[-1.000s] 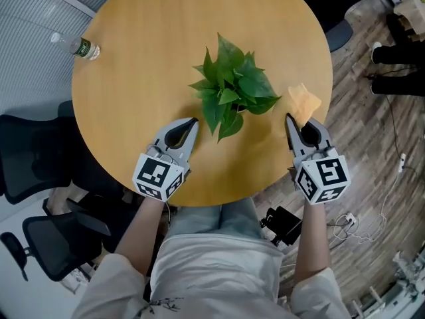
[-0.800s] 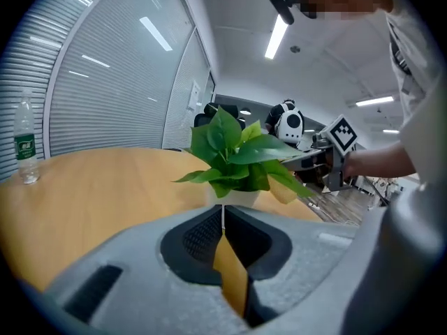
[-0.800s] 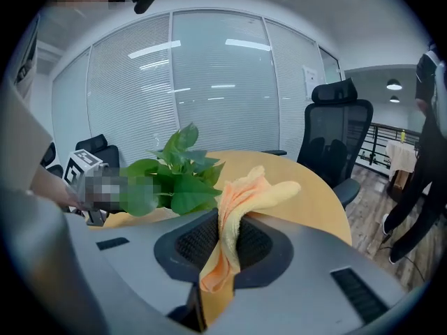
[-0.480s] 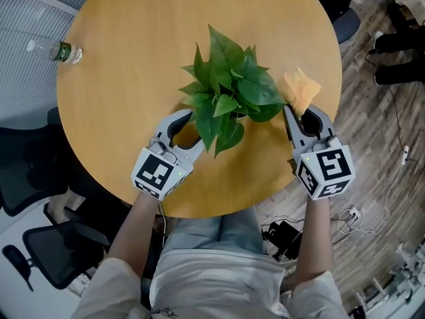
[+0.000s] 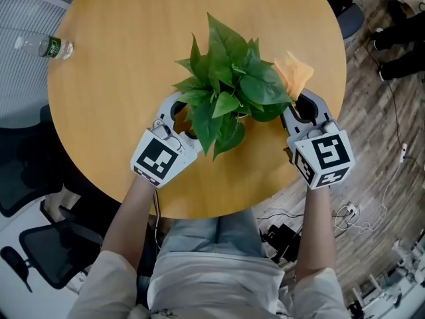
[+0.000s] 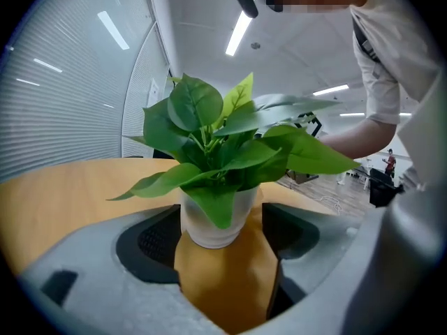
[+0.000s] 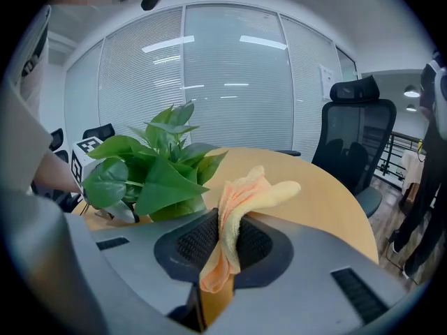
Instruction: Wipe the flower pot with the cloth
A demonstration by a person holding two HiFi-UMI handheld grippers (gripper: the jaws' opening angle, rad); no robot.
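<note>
Pot-bracing step, by judgement: left gripper (image 5: 179,115), lower centre-left of the head view, is opening its jaws around the flower pot (image 6: 213,222), pads not yet pressing. Right gripper (image 5: 302,108), centre-right, pinches the cloth (image 7: 237,194). Next move: steady the pot, then bring the cloth under the leaves.

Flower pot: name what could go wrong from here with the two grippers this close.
1. The left gripper has its jaws opening around the flower pot without pressing it; a lopsided close could tip the leaf-heavy pot on the table.
2. The right gripper pinches only a fold of the cloth; rubbing may pull it free.
3. The leaves overhang the pot, so the cloth may catch them first.
</note>
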